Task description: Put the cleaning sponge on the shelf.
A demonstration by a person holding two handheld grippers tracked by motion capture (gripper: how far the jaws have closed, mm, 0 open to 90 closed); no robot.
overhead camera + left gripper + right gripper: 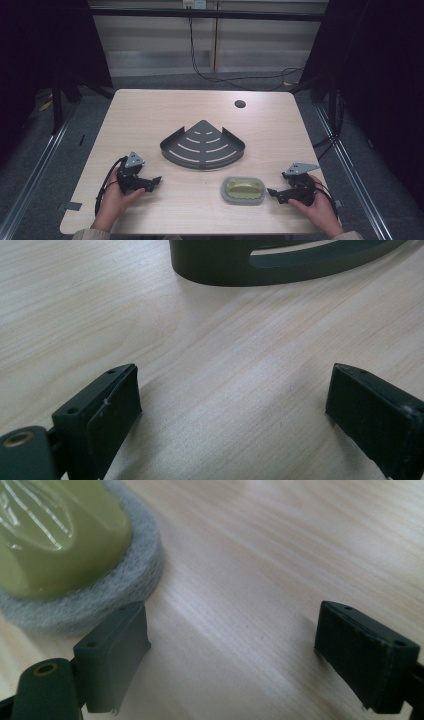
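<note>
Both grippers low over the near edge of the table [150,110], jaws spread, nothing between them.

Your right gripper [272,192] sits by the near right corner with its jaws wide apart over bare, pale wood-grain laminate. The sponge [243,190] lies just beside it toward the middle of the near edge: an oval pad with a glossy yellow-green top ringed by fuzzy grey felt. In the right gripper view the sponge [75,545] is next to the left jaw's tip, outside the gap; contact can't be told. Your left gripper [156,181] rests near the near left corner, jaws likewise spread on bare wood. Mid-table stands a dark grey metal corner shelf [202,146], fan-shaped, slotted, with a curved front rim; its rim [280,262] shows ahead of your left jaws, well apart.
</note>
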